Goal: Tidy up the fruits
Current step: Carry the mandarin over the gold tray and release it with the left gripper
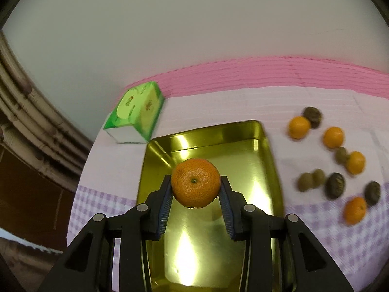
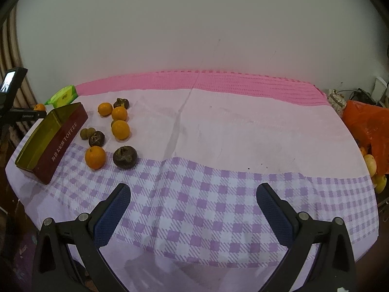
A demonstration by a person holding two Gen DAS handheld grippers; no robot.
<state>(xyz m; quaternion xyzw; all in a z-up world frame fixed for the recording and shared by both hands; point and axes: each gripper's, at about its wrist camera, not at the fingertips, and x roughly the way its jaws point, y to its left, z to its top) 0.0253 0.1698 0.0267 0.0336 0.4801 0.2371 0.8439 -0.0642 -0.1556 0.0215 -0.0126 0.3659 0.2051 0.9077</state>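
Observation:
My left gripper (image 1: 196,189) is shut on a mandarin (image 1: 195,182) and holds it above the gold inside of an empty tin box (image 1: 265,170). To the right of the tin lie several loose mandarins (image 1: 299,127), dark brown fruits (image 1: 335,185) and small olive-coloured fruits (image 1: 311,180) on the cloth. In the right wrist view the same tin (image 2: 58,143) shows its dark red side at the far left, with the fruit cluster (image 2: 120,129) beside it. My right gripper (image 2: 193,203) stands open over the checked cloth, nothing between its fingers.
A green tissue pack (image 1: 137,113) lies behind the tin near the table's left edge. The table has a pink and purple-checked cloth (image 2: 218,133) and a white wall behind. An orange plastic bag (image 2: 367,126) with yellowish fruit (image 2: 370,164) sits off the right edge.

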